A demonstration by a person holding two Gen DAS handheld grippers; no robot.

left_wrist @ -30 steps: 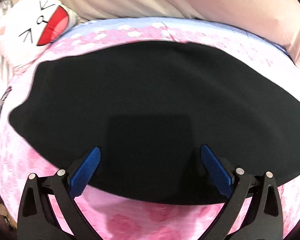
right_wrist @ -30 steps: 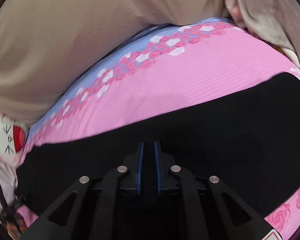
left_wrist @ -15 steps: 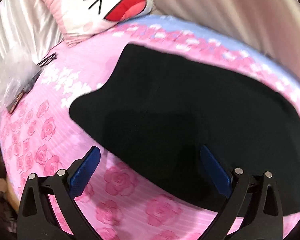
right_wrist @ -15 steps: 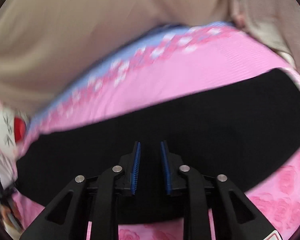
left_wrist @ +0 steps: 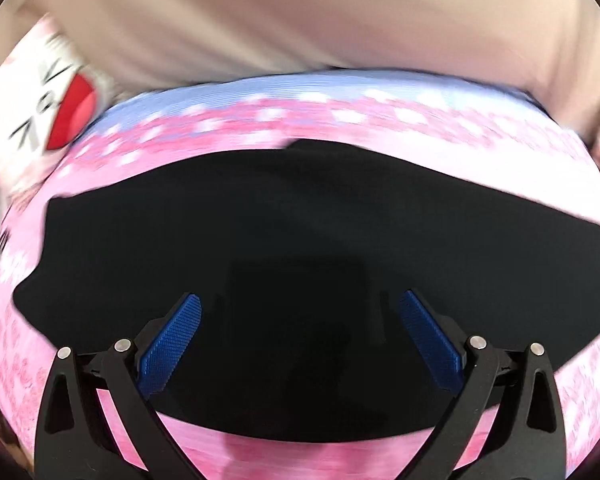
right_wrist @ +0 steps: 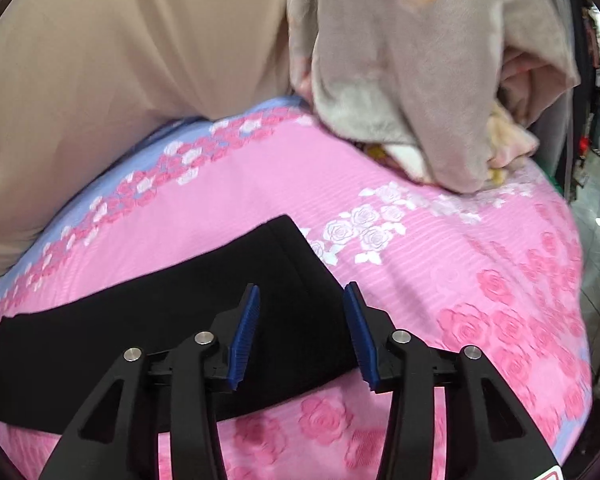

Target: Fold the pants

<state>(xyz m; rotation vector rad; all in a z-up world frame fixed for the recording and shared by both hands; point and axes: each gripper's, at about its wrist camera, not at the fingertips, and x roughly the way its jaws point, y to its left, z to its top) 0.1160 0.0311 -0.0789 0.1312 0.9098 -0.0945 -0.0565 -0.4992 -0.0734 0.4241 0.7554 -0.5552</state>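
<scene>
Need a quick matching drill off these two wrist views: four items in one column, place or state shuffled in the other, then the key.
Items
1. black pants
2. grey plush blanket
3. white cat-face cushion with red mouth
4. right gripper

Descriptions
A. bunched at the bed's far right
B. open, over the pants' end
C. flat on the pink rose bedsheet
D. far left, blurred

Pairs: 1-C, 2-A, 3-D, 4-B

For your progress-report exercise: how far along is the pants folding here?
Done: the black pants lie flat in a long band on the pink bedsheet. In hand: nothing; left gripper and right gripper hover with jaws open. Left: folding the band shorter.
</scene>
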